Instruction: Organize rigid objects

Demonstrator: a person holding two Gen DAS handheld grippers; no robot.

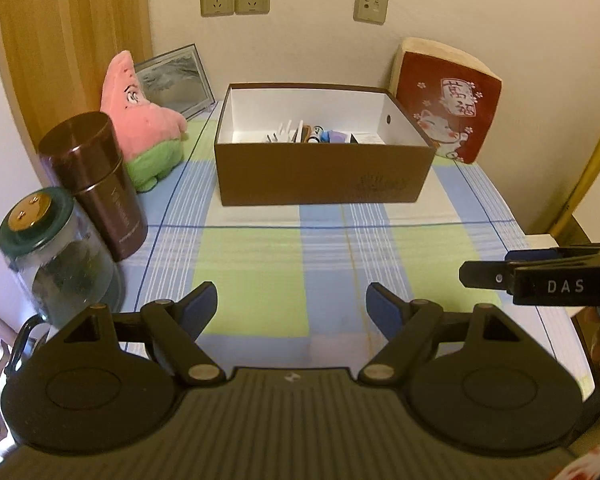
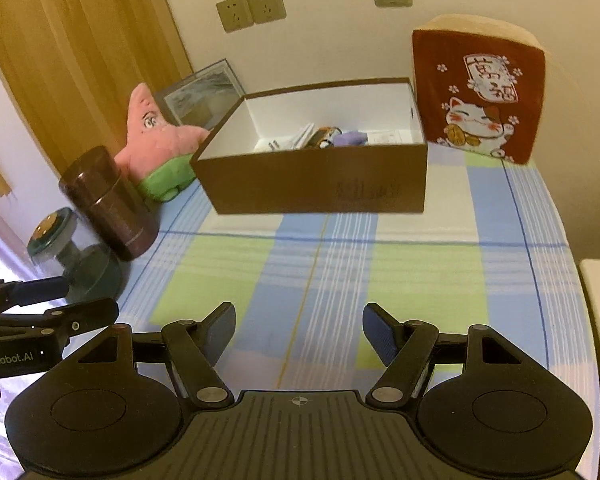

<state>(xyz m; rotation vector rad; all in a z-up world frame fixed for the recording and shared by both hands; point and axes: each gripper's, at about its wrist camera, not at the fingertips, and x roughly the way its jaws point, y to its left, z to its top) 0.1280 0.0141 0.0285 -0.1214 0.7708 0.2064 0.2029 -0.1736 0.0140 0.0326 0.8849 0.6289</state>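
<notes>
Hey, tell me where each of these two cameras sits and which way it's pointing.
Left wrist: on the left gripper, angled down over the checked cloth toward the open brown cardboard box; its own fingers and the right gripper show.
Right wrist: on the right gripper, facing the same box from further right; its fingers and the left gripper show.
Shared: box, pink star plush, dark brown cylindrical canister, red cat cushion.

Surface covered by checked cloth point(image 1: 260, 272), blue, green and white. Borne directly on it: brown box point(image 1: 320, 176), dark red canister point(image 1: 96, 184), lidded glass jar point(image 1: 56, 260), pink plush point(image 1: 140, 120), framed picture point(image 1: 176, 78), red cat cushion point(image 1: 448, 100).
</notes>
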